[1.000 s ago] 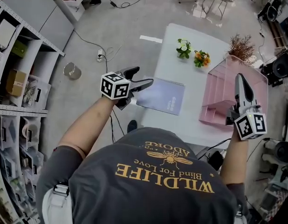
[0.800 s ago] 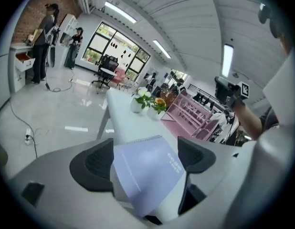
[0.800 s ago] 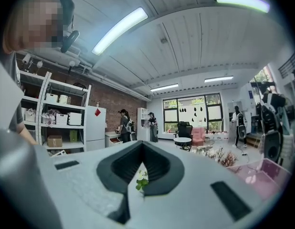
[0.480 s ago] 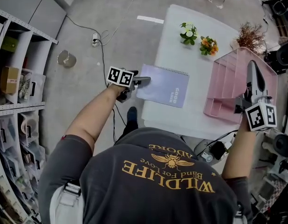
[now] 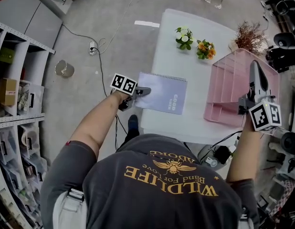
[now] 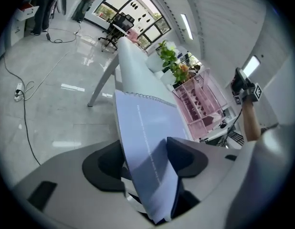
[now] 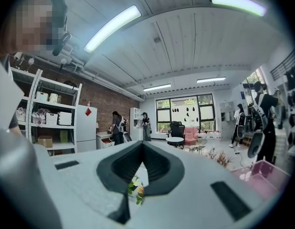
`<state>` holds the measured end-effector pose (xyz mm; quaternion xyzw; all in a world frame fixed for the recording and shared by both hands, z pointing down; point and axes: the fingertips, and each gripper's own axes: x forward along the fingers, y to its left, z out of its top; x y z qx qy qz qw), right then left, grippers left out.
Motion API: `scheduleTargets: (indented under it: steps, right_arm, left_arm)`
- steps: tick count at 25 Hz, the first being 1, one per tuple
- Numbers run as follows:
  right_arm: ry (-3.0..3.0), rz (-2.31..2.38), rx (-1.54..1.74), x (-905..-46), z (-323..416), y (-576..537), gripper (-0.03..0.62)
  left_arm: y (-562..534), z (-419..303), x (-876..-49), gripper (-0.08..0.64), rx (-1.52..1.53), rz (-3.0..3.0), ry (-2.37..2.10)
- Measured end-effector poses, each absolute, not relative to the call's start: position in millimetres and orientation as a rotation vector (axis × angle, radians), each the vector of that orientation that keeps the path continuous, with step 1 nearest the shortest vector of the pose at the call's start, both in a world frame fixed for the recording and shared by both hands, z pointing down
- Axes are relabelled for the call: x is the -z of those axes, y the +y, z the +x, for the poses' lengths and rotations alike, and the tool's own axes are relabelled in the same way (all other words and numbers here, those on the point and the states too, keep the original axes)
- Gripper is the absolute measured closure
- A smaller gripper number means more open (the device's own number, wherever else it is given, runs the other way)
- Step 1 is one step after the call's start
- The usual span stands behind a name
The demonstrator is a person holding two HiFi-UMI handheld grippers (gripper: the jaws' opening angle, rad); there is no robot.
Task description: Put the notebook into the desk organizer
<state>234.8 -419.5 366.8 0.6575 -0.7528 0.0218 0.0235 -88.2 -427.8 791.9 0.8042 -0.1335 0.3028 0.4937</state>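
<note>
Nearby, flowers point(image 5: 184, 36) beside desk organizer point(image 5: 224, 75)

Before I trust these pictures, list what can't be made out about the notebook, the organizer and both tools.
Pink plastic desk organizer: in the head view the right tool covers its right slots; the right gripper view shows only a corner.
Lilac spiral-bound notebook: cover print too small to read fully, head view.
Left tool: jaws closing with the notebook between them; its sheet hides whether they press it, left gripper view.
</note>
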Motion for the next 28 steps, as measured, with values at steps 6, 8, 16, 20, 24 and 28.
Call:
scheduleTargets:
  steps: [6,8,16,20,24,28]
  right_arm:
    - [-2.321,2.057,-0.056,-361,243,-415,0.594]
    - [-2.316,2.067,-0.054,-358,247,-413,0.594]
    - [-2.314,2.101,-0.039,-346,259,-400,0.594]
    - [-2.310,2.126,-0.029,-336,267,-390,0.593]
    - [-2.292,2.159,-0.019,-325,286,-379,0.594]
    - [-2.263,2.190,0.034,-305,309,-367,0.594]
  left_arm:
    - [-434,-93,-776,0.409,-0.757,1.959,-0.376]
    - [-434,-93,-765,0.455,-0.759,1.967,-0.395]
    - [-425,-76,-689,0.528,-0.614,2.004,-0.326]
    - [-420,-66,-635,0.528,-0.560,2.066,-0.276]
    - [-417,-48,-575,0.528,-0.498,2.136,-0.238]
    - [-420,-22,-507,0.528,-0.422,2.233,-0.208]
